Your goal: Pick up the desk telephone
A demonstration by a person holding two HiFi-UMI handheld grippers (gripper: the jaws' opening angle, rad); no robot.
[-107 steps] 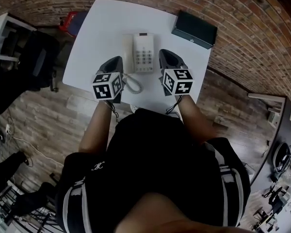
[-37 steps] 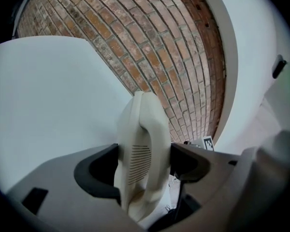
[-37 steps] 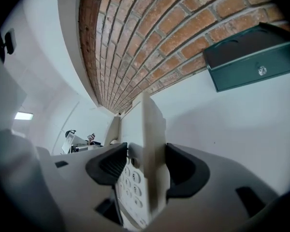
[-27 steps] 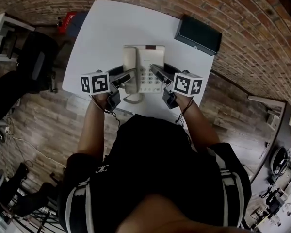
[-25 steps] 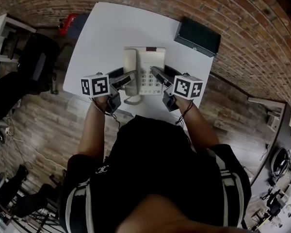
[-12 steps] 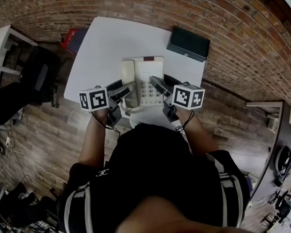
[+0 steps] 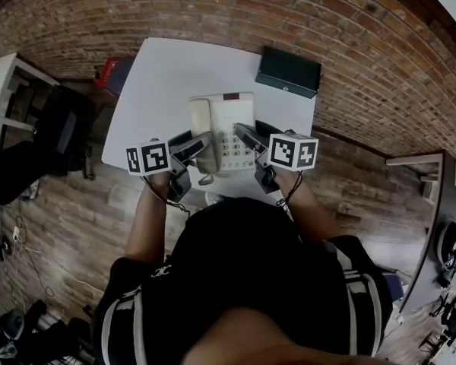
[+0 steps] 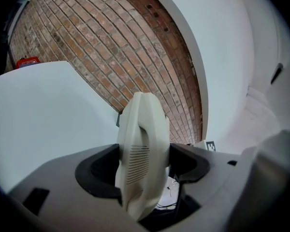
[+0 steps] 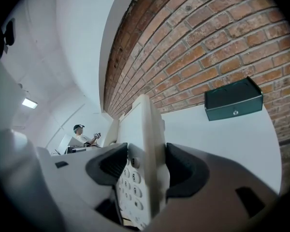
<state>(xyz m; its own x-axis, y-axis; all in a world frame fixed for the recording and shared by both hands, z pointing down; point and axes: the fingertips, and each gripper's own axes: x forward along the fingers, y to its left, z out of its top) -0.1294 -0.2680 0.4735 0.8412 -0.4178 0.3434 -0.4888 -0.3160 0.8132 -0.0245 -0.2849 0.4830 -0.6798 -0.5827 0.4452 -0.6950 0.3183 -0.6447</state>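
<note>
Phone: we are raising it off the desk, left claw and right claw clamped on its sides; pickup nearly done.

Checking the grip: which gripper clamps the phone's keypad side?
The right gripper: its jaws pinch the phone beside the number keys; the left gripper clamps the handset.

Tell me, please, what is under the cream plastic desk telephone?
The white rectangular table lies under the cream plastic desk telephone, which is clamped by the left gripper and right gripper. The part directly beneath is covered.
</note>
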